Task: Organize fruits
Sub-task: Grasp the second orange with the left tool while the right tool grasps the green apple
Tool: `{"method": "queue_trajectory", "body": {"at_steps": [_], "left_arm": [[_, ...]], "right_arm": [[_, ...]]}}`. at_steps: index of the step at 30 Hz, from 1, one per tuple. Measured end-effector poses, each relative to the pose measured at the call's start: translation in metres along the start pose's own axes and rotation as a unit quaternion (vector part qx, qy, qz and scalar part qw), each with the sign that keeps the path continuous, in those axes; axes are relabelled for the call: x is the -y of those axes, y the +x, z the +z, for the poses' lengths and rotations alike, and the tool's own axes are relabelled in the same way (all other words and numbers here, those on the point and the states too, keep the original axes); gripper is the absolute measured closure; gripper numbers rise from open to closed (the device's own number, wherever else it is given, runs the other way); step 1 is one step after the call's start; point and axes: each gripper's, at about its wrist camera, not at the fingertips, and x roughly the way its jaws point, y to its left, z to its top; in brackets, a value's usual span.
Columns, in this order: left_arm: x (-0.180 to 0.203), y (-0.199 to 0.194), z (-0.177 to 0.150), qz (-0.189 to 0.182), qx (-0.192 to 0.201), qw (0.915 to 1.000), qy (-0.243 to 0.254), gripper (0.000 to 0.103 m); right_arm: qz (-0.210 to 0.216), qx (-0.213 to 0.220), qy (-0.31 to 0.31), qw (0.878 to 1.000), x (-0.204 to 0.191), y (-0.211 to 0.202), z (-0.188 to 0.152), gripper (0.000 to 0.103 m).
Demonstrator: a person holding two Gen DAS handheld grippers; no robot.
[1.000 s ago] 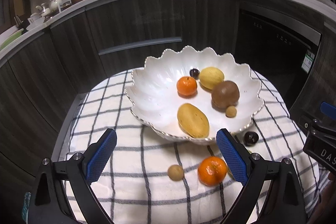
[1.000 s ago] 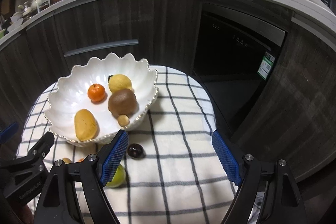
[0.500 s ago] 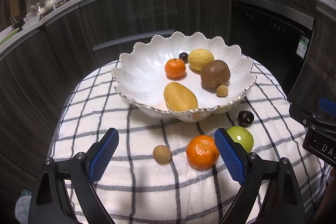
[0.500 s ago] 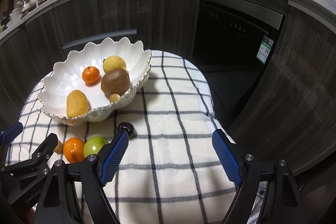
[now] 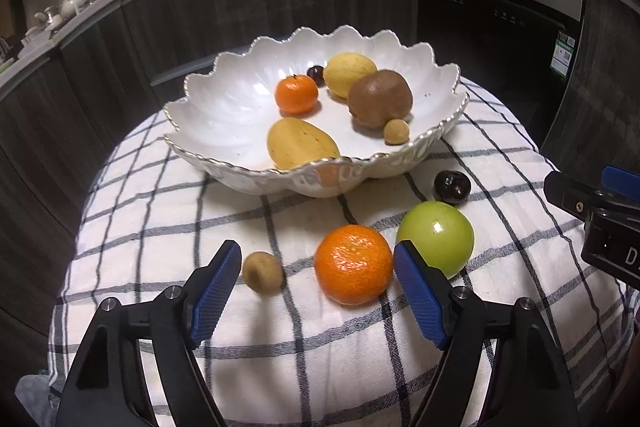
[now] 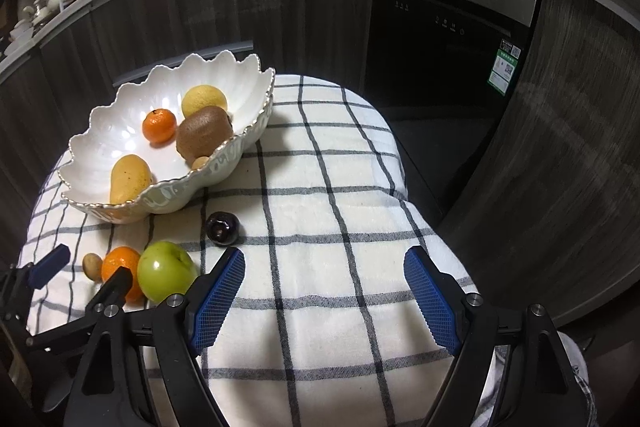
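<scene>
In the lower middle of the left wrist view, the left gripper (image 5: pixel 318 269) has its fingers spread around an orange (image 5: pixel 353 265) and a small tan longan (image 5: pixel 262 273), both lying on the checked cloth (image 5: pixel 152 227). The orange is glossy and dimpled; it seems to touch the right-hand pad, though the angle leaves that unsure. Just right of it lies a shiny green apple (image 5: pixel 438 243), and behind that a dark cherry (image 5: pixel 451 187).

At the right edge, the right gripper's body shows a white letter "D", the rest cut off. In its own view the right gripper (image 6: pixel 324 273) has its fingers spread over bare cloth, holding nothing.

Further back, in mid-frame, the scalloped white bowl (image 5: pixel 208 131) holds a mango (image 5: pixel 302 143), a second orange (image 5: pixel 296 94), a kiwi (image 5: pixel 379 98), a lemon (image 5: pixel 349 74), a second longan (image 5: pixel 396 131) and another cherry (image 5: pixel 316 75).

At the upper right, a dark appliance (image 6: pixel 448 39) carries a green label (image 6: pixel 505 66), too small to read.
</scene>
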Motion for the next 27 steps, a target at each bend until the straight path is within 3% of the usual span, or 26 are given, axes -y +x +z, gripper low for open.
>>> {"method": "queue_trajectory", "body": {"at_steps": [11, 16, 22, 27], "left_arm": [[0.007, 0.016, -0.001, -0.012, -0.010, 0.9998, 0.010, 0.031], [0.011, 0.019, 0.002, -0.018, -0.010, 0.9996, 0.018, 0.048], [0.017, 0.023, -0.002, -0.021, -0.020, 0.9992, 0.027, 0.057], [0.016, 0.022, -0.002, -0.027, -0.020, 0.9992, 0.023, 0.057]], "right_arm": [[-0.001, -0.008, -0.001, 1.000, 0.000, 0.007, -0.001, 0.020], [0.003, -0.013, 0.004, 1.000, 0.002, 0.010, -0.001, 0.020], [0.004, -0.017, 0.007, 1.000, 0.004, 0.011, -0.001, 0.020], [0.006, -0.016, 0.005, 1.000, 0.003, 0.009, 0.000, 0.020]]}}
